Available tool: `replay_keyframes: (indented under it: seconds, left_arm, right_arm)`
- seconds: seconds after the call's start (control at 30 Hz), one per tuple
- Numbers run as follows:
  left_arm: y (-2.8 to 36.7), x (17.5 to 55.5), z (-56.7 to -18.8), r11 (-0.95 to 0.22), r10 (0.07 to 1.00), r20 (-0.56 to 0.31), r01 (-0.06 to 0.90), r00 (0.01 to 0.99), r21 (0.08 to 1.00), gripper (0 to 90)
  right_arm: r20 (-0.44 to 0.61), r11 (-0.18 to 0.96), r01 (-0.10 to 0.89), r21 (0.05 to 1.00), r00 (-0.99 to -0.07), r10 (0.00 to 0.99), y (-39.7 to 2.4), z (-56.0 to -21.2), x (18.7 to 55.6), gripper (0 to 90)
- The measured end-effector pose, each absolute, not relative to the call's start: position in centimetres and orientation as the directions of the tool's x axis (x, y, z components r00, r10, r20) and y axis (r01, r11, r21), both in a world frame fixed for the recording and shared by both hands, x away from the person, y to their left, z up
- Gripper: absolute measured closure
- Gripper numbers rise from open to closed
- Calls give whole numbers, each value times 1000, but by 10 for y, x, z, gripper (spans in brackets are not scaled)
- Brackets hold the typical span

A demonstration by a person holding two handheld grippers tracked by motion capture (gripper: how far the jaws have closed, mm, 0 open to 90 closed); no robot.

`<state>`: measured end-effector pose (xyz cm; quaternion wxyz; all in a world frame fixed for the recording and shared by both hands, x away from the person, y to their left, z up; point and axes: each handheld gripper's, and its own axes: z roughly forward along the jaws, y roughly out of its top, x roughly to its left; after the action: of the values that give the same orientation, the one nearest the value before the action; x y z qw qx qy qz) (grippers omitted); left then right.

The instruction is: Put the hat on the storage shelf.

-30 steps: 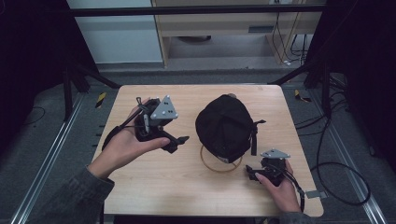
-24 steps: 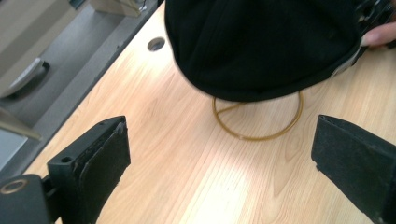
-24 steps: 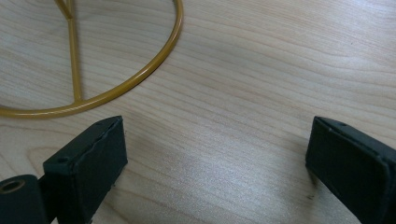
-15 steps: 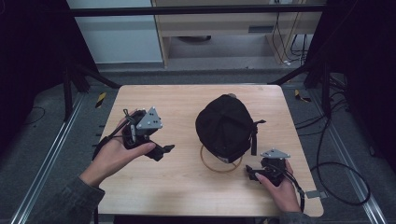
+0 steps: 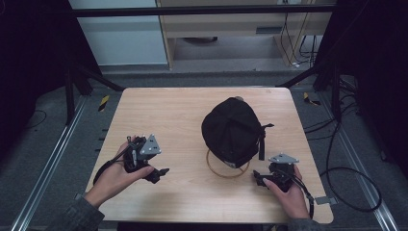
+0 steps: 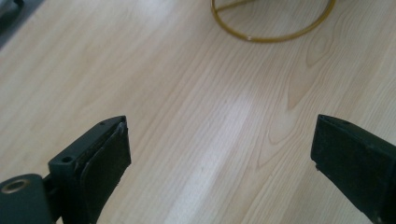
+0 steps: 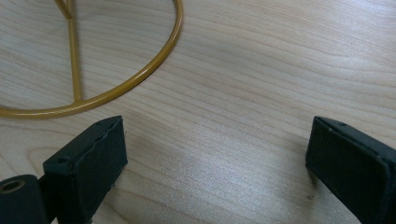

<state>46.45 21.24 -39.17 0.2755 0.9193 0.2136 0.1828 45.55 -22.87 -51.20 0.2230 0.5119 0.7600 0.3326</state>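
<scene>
a light wooden table [image 5: 183, 115] takes up the middle of the scene, with grey floor around it and a pale cabinet beyond its far edge. right of the table's centre sits a black cap [image 5: 233, 131], raised on a stand whose round yellow wire ring [image 5: 226, 172] lies flat on the wood under the cap's near side; a strap hangs down the cap's right side. the same ring [image 6: 275, 28] appears at the far edge of the left gripper view, and closer, at the far left, in the right gripper view [image 7: 116, 84].

the left gripper [image 5: 156, 174] is held in the person's left hand [image 5: 115, 175] at the near left of the table, well apart from the cap, jaws spread wide over bare wood with nothing between them. the right gripper [image 5: 260, 179] is in the right hand [image 5: 288, 192] at the near right, just beside the ring, its jaws likewise wide apart and empty. a black cable [image 5: 351, 183] trails off the table's right edge onto the floor.
</scene>
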Motion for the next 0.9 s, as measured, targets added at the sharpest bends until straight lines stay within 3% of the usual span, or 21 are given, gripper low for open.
replay_keyframes:
  seconds: [0.5,0.9]
  left_arm:
    - [270,467,-460,-637,635,96,449,766,627,44]
    - [291,477,-488,-593,688,59,514,723,619,43]
  right_arm:
    - [1,255,629,734,-377,926,-229,-512,456,54]
    - [1,255,630,734,-376,926,-229,-512,456,54]
